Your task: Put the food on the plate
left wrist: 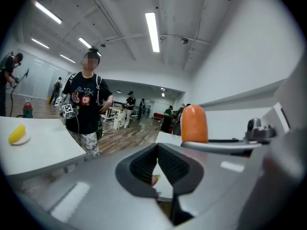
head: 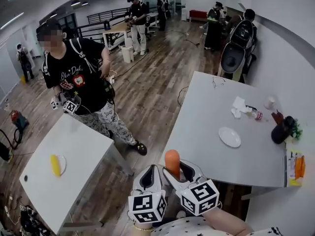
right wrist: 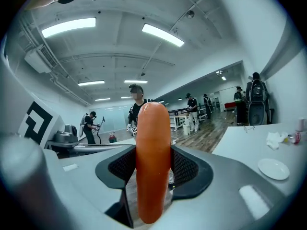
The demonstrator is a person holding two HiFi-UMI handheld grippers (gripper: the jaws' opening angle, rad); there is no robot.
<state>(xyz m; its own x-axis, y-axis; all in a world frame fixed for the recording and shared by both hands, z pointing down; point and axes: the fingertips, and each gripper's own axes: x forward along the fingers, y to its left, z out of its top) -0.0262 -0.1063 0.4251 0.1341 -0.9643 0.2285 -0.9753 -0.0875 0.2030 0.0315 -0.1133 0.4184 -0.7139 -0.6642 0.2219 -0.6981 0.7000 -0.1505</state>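
Observation:
An orange sausage (head: 172,162) stands upright between the jaws of my right gripper (head: 173,175), which is shut on it. In the right gripper view the sausage (right wrist: 152,162) fills the middle, with black pads (right wrist: 188,166) pressing on both sides. My left gripper (head: 150,175) sits close beside it on the left, its jaws together with nothing held. From the left gripper (left wrist: 157,150) the sausage (left wrist: 194,123) shows up and to the right. A small white plate (head: 230,136) lies on the pale table (head: 206,127) ahead and to the right, also as the plate (right wrist: 273,168).
Beyond the plate lie crumpled tissue (head: 239,104), a small cup (head: 269,102), a dark object (head: 283,130) and an orange packet (head: 296,167). A second table (head: 74,151) at left bears a banana (head: 55,164) on a plate. A person in black (head: 81,80) stands behind it.

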